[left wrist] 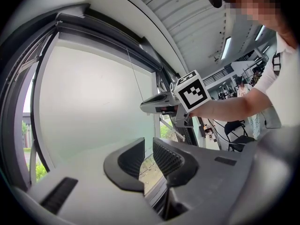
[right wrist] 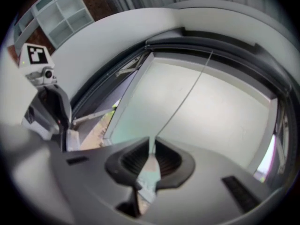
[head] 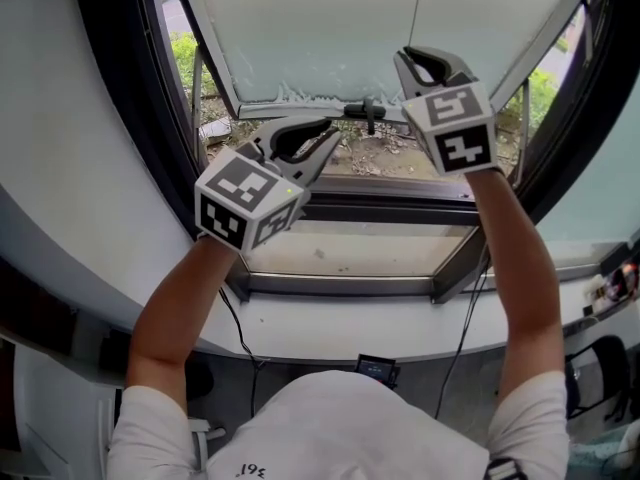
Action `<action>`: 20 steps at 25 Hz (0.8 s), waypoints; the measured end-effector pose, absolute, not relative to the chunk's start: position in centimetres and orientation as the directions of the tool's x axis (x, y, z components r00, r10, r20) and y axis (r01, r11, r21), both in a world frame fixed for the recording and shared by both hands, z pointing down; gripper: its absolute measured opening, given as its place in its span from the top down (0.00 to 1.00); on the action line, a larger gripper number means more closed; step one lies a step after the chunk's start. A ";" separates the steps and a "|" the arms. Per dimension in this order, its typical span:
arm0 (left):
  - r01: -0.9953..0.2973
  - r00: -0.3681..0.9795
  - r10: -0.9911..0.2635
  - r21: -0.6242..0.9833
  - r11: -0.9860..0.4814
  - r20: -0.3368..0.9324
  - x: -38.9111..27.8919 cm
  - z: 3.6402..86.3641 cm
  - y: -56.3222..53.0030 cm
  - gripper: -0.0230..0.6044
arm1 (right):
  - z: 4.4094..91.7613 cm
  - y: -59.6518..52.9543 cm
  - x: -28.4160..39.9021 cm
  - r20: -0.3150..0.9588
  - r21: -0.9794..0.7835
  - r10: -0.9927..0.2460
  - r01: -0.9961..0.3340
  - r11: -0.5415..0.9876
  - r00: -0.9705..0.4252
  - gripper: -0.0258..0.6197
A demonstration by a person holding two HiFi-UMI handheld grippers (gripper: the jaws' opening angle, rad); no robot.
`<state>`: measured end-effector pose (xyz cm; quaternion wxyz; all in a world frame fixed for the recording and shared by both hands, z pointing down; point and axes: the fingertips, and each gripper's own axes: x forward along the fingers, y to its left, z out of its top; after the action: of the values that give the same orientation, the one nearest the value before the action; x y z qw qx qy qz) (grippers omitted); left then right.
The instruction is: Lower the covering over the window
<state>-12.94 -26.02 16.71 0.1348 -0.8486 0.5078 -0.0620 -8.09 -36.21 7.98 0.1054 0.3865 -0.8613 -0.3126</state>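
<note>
A pale roller blind (head: 330, 28) covers the upper part of the window, and its thin pull cord (head: 418, 8) hangs at the right of middle. My right gripper (head: 402, 56) is raised to the cord. In the right gripper view the cord (right wrist: 187, 90) runs down into my right gripper (right wrist: 151, 156), whose jaws are shut on it. My left gripper (head: 335, 133) is lower and to the left, near the blind's bottom edge. In the left gripper view my left gripper (left wrist: 148, 156) shows only a slit between its pads and holds nothing.
The window sash (head: 300, 108) stands swung outward, with a dark handle (head: 368, 113) on its lower rail. Below is the white sill (head: 350, 313), with a black cable (head: 235, 318) and a small black device (head: 377, 368) near my body. Dark curved frames (head: 120, 78) flank the opening.
</note>
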 end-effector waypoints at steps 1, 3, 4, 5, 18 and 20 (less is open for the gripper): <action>-0.845 0.476 -0.879 -0.294 -0.447 -0.028 -12.9 16.8 -26.1 0.89 | 8.0 -36.0 -8.2 -0.061 0.649 -0.733 -0.585 0.486 -0.677 0.88; -0.843 0.477 -0.878 -0.296 -0.450 -0.024 -12.8 16.8 -26.1 0.89 | 8.1 -35.8 -8.3 -0.059 0.703 -0.735 -0.551 0.450 -0.675 0.88; -0.842 0.479 -0.878 -0.296 -0.451 -0.024 -12.7 16.8 -26.1 0.89 | 8.1 -35.6 -8.4 -0.056 0.732 -0.738 -0.531 0.428 -0.673 0.88; -0.841 0.480 -0.877 -0.298 -0.452 -0.024 -12.6 16.8 -26.2 0.89 | 8.1 -35.5 -8.5 -0.054 0.762 -0.741 -0.508 0.403 -0.669 0.88; -0.853 0.460 -0.887 -0.286 -0.436 -0.022 -12.8 17.1 -26.6 0.89 | 8.5 -34.2 -8.4 -0.020 0.939 -0.799 -0.287 0.192 -0.601 0.88; -0.851 0.465 -0.885 -0.285 -0.441 -0.019 -12.8 17.3 -26.7 0.89 | 8.7 -34.2 -8.3 -0.022 0.955 -0.810 -0.252 0.156 -0.586 0.88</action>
<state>-12.76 -26.70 17.31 0.1279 -0.8462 0.5131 -0.0664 -8.26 -34.25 8.69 0.2621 0.3721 -0.7136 -0.5326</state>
